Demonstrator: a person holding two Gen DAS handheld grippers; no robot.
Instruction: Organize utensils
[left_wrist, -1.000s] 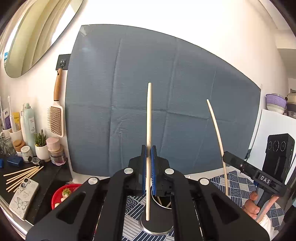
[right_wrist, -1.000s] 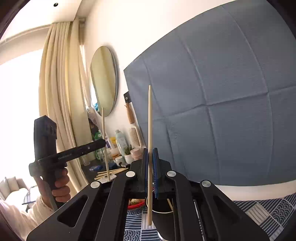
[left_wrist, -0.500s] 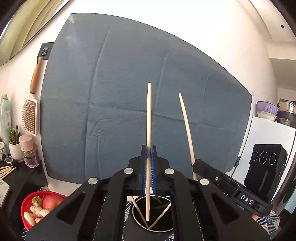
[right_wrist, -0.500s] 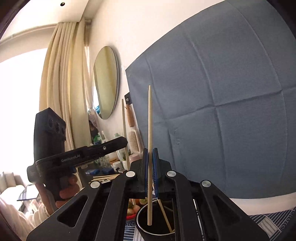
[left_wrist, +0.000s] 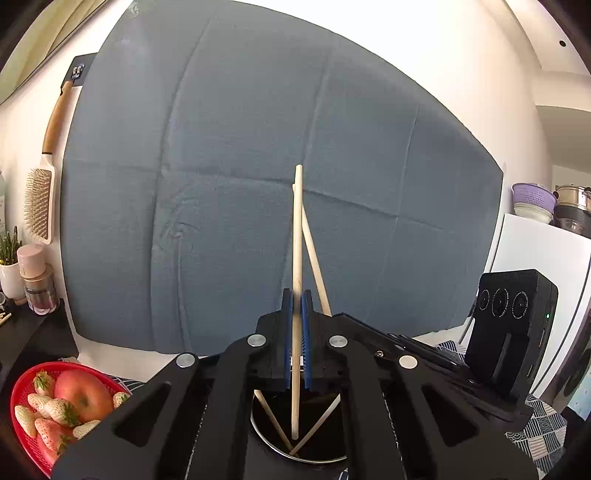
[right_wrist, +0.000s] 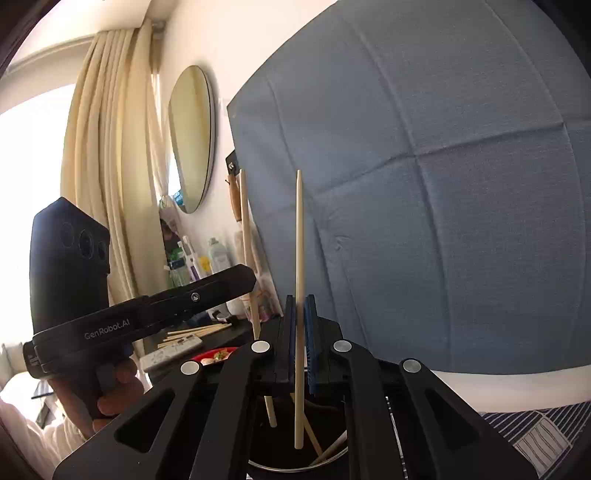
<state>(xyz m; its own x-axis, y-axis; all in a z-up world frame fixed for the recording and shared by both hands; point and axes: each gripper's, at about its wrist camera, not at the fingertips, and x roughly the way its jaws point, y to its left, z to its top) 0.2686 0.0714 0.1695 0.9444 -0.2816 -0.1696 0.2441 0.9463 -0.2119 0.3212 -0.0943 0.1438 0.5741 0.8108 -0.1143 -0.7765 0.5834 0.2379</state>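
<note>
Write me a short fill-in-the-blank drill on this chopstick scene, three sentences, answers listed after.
1. Each gripper, the left gripper and the right gripper, is shut on one upright ____.
2. The lower ends of both held sticks hang over the open mouth of a dark round ____, where other chopsticks already lean.
3. The red basket at the left holds strawberries and one ____.

Missing words: chopstick; holder; apple

Red fruit basket (left_wrist: 22, 380), hairbrush (left_wrist: 38, 206), mirror (right_wrist: 192, 138)
</note>
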